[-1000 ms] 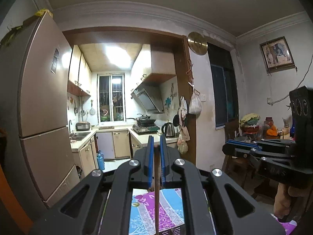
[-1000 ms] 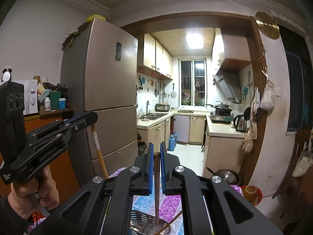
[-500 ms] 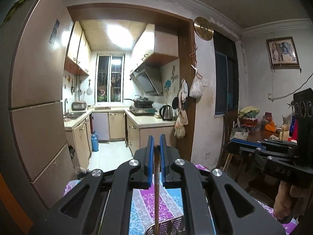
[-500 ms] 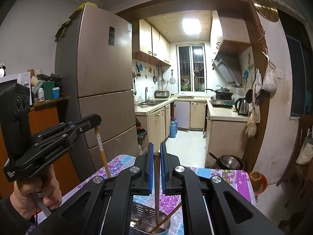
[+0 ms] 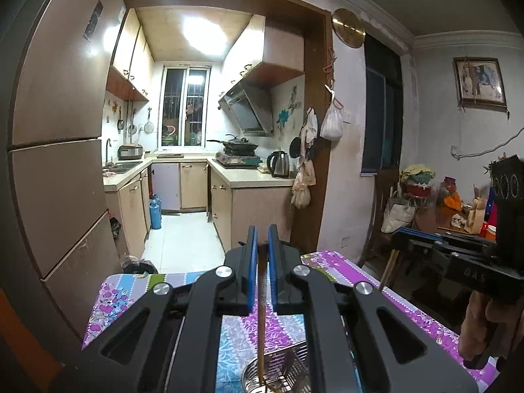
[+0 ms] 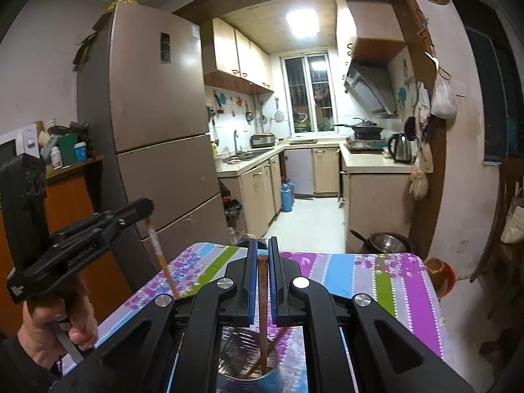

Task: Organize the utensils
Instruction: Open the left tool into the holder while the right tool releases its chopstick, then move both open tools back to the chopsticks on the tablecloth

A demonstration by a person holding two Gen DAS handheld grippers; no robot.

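Observation:
My left gripper [image 5: 260,249] is shut on a brown chopstick [image 5: 261,311] that hangs down into a perforated metal utensil holder [image 5: 278,370] on the table. My right gripper [image 6: 261,255] is shut on another brown chopstick [image 6: 262,311] whose lower end is inside the same metal holder [image 6: 242,360], beside another stick leaning in it. In the right wrist view the left gripper [image 6: 140,208] shows at the left with its chopstick [image 6: 160,255] slanting down. In the left wrist view the right gripper [image 5: 402,237] shows at the right.
The table has a floral striped cloth [image 6: 376,278]. A tall fridge [image 6: 157,124] stands at the left, and the kitchen lies behind. A metal bowl [image 6: 389,242] sits on the floor by the doorway. A cluttered side table [image 5: 458,216] is at the right.
Both grippers have tilted and moved down toward the table. The metal holder has come further into view under each, with both chopsticks now reaching into it.

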